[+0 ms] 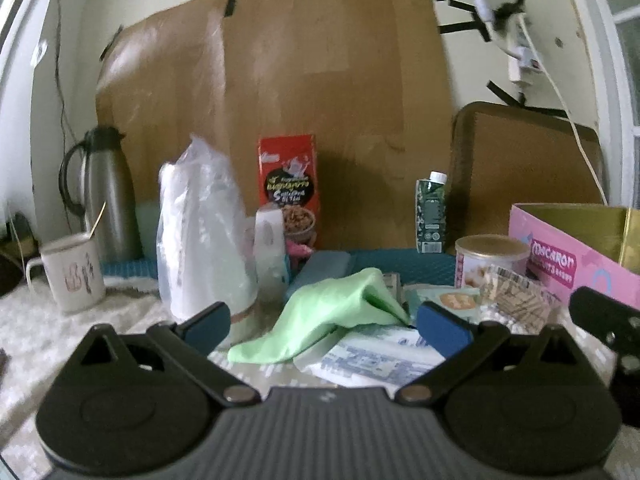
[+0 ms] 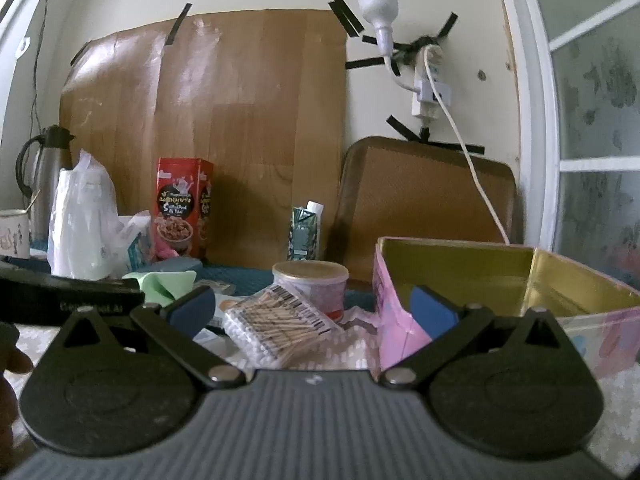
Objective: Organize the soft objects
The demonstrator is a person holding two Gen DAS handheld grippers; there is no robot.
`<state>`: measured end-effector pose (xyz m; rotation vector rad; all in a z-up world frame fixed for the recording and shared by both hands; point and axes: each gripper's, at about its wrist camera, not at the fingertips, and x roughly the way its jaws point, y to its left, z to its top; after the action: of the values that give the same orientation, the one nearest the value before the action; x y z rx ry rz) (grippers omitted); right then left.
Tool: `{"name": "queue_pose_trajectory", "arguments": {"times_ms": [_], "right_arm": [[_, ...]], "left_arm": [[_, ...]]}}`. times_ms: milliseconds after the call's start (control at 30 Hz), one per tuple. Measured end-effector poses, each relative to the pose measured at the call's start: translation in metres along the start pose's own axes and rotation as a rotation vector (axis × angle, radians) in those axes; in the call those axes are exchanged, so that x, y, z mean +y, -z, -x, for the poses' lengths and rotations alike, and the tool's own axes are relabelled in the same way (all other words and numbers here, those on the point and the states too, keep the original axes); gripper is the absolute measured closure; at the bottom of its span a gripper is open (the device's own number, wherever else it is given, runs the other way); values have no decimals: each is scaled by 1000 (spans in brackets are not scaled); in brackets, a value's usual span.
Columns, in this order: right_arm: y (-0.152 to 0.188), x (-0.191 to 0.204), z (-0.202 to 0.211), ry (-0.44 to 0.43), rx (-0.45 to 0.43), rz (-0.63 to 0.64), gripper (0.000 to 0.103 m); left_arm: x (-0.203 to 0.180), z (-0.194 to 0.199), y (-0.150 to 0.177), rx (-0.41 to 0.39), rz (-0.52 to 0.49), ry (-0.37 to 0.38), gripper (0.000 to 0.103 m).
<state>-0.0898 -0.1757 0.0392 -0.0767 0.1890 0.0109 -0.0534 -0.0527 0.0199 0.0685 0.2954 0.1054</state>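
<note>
1. A brown cardboard sheet point(image 1: 312, 92) is taped to the wall behind the cluttered surface, with a brown tray point(image 2: 424, 208) leaning beside it.
2. The pink box point(image 2: 390, 320) with a gold lining stands open at the right; the right gripper's right pad sits against its near corner in the view, though I cannot tell if they touch.
3. A clear plastic bag point(image 1: 200, 232) stands upright at the left, near a steel thermos point(image 1: 108, 196) and a white mug point(image 1: 74, 272).
4. The green cloth point(image 1: 320, 312) lies crumpled on the surface, partly over a blue-printed packet point(image 1: 380, 352), just ahead of the left gripper point(image 1: 322, 324), whose jaws are spread wide and hold nothing.
5. The right gripper point(image 2: 312, 308) is likewise spread and empty, with a pack of cotton swabs point(image 2: 276, 324) lying between its pads.
6. A round tin point(image 2: 312, 284) stands behind the swabs; a red cereal box point(image 2: 180, 208) and a green carton point(image 2: 306, 236) stand at the back.
</note>
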Motion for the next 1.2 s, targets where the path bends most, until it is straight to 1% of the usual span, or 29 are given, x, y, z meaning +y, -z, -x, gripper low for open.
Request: {"name": "queue_pose_trajectory", "arguments": {"times_ms": [100, 200, 267, 433, 633, 767, 867, 967, 1067, 1100, 1200], "right_arm": [[1, 0, 0, -10, 7, -12, 0], [1, -2, -2, -28, 30, -22, 0], [2, -4, -4, -37, 49, -33, 0], [2, -7, -5, -32, 68, -52, 0], [3, -9, 0, -35, 41, -63, 0], [2, -12, 0, -58, 33, -81, 0], [2, -14, 0, -92, 28, -99, 0], [1, -15, -7, -149, 69, -105, 0], [2, -15, -16, -127, 128, -117, 0], [3, -16, -16, -123, 134, -124, 0], [4, -20, -10, -139, 101, -152, 0]], "left_arm": [[3, -5, -1, 29, 9, 6, 0], [14, -12, -1, 75, 66, 19, 0], [19, -14, 0, 87, 95, 22, 0], [19, -14, 1, 88, 98, 28, 0], [23, -15, 0, 89, 117, 55, 0], [26, -17, 1, 103, 145, 84, 0], [28, -17, 2, 104, 174, 75, 0], [30, -18, 2, 112, 194, 72, 0], [30, -16, 2, 100, 192, 70, 0], [30, -14, 2, 90, 189, 72, 0], [26, -11, 1, 73, 166, 71, 0]]}}
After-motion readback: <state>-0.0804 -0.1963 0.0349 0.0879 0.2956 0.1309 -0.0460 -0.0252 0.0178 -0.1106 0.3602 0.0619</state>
